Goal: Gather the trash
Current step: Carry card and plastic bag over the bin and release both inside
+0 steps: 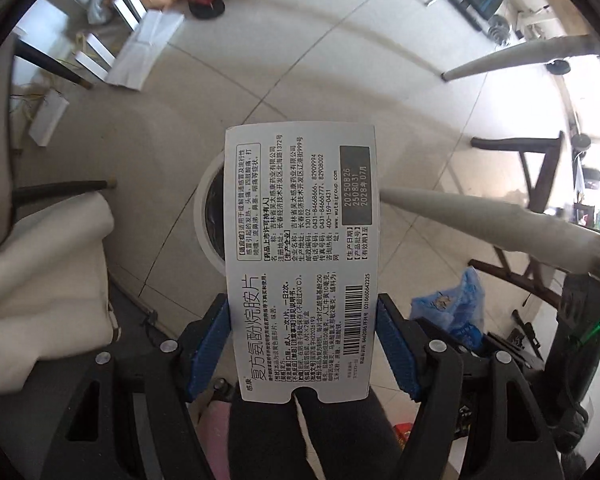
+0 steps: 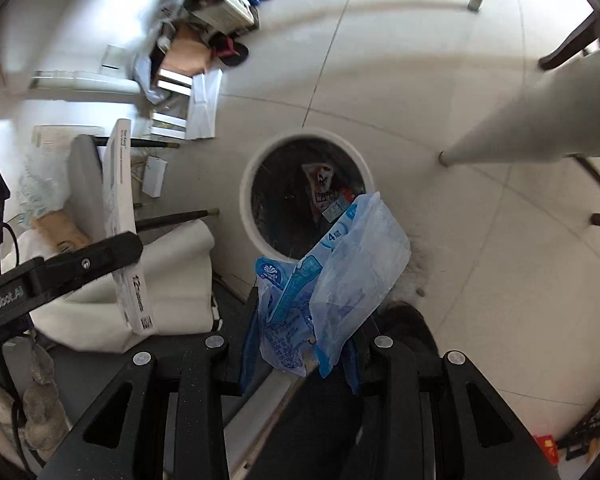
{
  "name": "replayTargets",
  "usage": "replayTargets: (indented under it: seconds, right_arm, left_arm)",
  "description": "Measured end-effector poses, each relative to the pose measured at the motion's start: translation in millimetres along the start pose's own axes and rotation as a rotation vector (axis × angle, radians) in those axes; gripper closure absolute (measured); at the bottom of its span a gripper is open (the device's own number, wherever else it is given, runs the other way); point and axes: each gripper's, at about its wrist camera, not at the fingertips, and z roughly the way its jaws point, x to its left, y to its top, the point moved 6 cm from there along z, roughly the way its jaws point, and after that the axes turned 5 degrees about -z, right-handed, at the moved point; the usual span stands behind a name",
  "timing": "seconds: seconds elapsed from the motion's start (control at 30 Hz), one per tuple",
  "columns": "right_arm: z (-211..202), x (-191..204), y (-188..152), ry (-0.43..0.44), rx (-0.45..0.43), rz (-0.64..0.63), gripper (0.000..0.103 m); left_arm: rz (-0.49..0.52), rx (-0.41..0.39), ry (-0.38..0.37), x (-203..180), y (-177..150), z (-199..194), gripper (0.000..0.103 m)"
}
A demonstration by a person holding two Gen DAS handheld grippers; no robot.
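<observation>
My left gripper point(image 1: 303, 336) is shut on a flat white medicine box point(image 1: 302, 256) printed with black text, held upright above the floor. Behind the box stands a round white trash bin point(image 1: 204, 216) with a dark liner. My right gripper point(image 2: 300, 344) is shut on a crumpled blue plastic bag point(image 2: 340, 276), held just over the near rim of the bin point(image 2: 246, 204), which holds several wrappers point(image 2: 322, 188). The left gripper with its box point(image 2: 122, 216) shows at the left of the right wrist view. The blue bag point(image 1: 456, 308) also shows in the left wrist view.
White table legs point(image 1: 480, 216) point(image 2: 532, 128) slant in at the right. A cream cushion point(image 2: 172, 280) and dark chair legs point(image 2: 172, 216) sit left of the bin. Boxes, papers point(image 2: 202, 108) and black slippers point(image 1: 206, 2) clutter the far floor.
</observation>
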Motion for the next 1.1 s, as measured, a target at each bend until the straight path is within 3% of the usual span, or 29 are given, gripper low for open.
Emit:
replayTargets:
  seconds: [0.3,0.33,0.43,0.53,0.63,0.77,0.9,1.1]
  right_arm:
    - [136,-26,46,-0.016,0.061,-0.054,0.066]
    - [145,-28,49,-0.026,0.068,-0.054,0.065]
    - [167,-34,57,-0.057,0.092,-0.06,0.047]
    - [174,-39,63,-0.079,0.102,-0.073,0.028]
    - [175,-40,65,-0.094,0.107,-0.077,0.018]
    - [162,-37,68,-0.141,0.092,-0.089,0.001]
    - [142,-32,66,-0.188,0.082,-0.098,0.001]
    - [110,-19,59,-0.221,0.064,-0.132,0.001]
  left_arm:
    - [-0.037,0.085,0.006,30,28,85,0.033]
    - [-0.037,0.088,0.013,31,29,89,0.029]
    - [-0.048,0.085,0.034,34,29,94,0.009]
    - [-0.06,0.085,0.045,37,29,93,0.009]
    - [-0.053,0.065,0.08,42,28,87,0.009]
    - [-0.036,0.006,0.19,48,24,71,0.009]
    - [-0.043,-0.057,0.26,50,17,50,0.009]
    - [-0.071,-0.095,0.27,52,1,19,0.009]
